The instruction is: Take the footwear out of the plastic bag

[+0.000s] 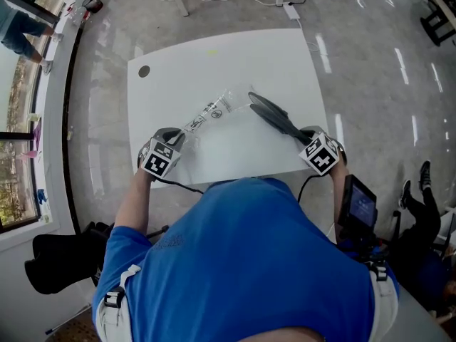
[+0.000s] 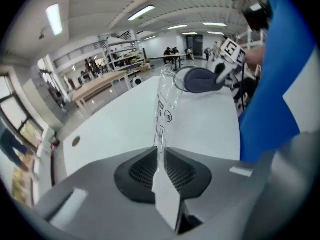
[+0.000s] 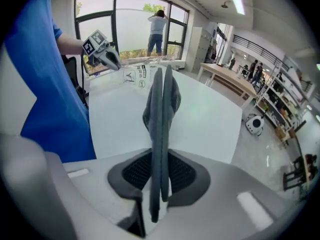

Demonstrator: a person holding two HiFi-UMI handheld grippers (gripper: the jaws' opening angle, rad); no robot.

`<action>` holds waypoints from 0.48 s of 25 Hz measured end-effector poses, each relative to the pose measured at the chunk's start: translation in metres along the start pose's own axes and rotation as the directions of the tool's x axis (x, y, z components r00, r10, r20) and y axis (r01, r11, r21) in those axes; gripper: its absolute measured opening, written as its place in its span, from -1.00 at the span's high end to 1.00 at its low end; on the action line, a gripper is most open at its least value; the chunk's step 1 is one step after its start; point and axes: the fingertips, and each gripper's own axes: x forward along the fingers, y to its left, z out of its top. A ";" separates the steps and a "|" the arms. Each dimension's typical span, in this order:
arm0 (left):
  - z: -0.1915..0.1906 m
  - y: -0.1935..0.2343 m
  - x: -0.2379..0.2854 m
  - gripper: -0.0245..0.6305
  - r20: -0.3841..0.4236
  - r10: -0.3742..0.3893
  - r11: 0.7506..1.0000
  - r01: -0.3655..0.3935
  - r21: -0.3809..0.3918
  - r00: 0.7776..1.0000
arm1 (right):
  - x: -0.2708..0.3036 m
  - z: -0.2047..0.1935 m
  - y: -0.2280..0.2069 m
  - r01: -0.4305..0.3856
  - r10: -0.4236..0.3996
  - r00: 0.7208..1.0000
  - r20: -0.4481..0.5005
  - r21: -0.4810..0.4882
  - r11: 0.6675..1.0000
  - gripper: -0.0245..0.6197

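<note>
Status: extraction nearly or just complete.

- Left gripper [image 1: 176, 137]: fingers [image 2: 136, 173] clenched on the closed end of the bag [image 1: 210, 110], clear film pinched flat between the pads.
- Right gripper [image 1: 303, 135]: fingers [image 3: 134, 171] clamped on the heel end of the footwear [image 1: 274, 114], a dark grey flat pair held edge-on.
- Bag and footwear are stretched in a line above the bench [image 1: 185, 63], grippers well apart.
- Toe end sits right at the bag mouth; cannot tell whether the tip is inside or only touching.

Left to do, in my judgement: confirm the toe is clear, then set both down.
</note>
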 end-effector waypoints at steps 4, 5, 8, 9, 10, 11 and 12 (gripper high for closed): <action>0.002 -0.020 0.001 0.73 0.050 -0.121 0.931 0.131 -0.341 0.991 | -0.005 -0.011 0.010 -0.046 0.038 0.998 0.053 0.156 0.987 0.69; -0.001 -0.019 0.007 0.64 0.059 -0.133 0.911 0.146 -0.387 0.989 | 0.001 -0.012 0.011 -0.062 0.050 0.997 0.063 0.191 0.980 0.69; -0.008 -0.010 0.025 0.30 0.067 -0.155 0.883 0.169 -0.438 0.986 | 0.022 -0.008 0.011 -0.125 0.098 0.990 0.103 0.295 0.947 0.69; -0.009 -0.008 0.029 0.24 0.067 -0.161 0.880 0.174 -0.441 0.985 | 0.027 -0.005 0.012 -0.148 0.115 0.986 0.118 0.325 0.934 0.69; -0.009 -0.006 0.032 0.15 0.066 -0.164 0.880 0.176 -0.441 0.984 | 0.031 -0.003 0.014 -0.169 0.130 0.983 0.131 0.352 0.921 0.69; -0.009 -0.005 0.033 0.07 0.065 -0.162 0.882 0.174 -0.438 0.985 | 0.033 -0.001 0.016 -0.187 0.143 0.979 0.143 0.377 0.907 0.69; -0.010 -0.005 0.034 0.03 0.062 -0.158 0.885 0.169 -0.433 0.985 | 0.036 0.000 0.017 -0.203 0.153 0.976 0.153 0.401 0.893 0.69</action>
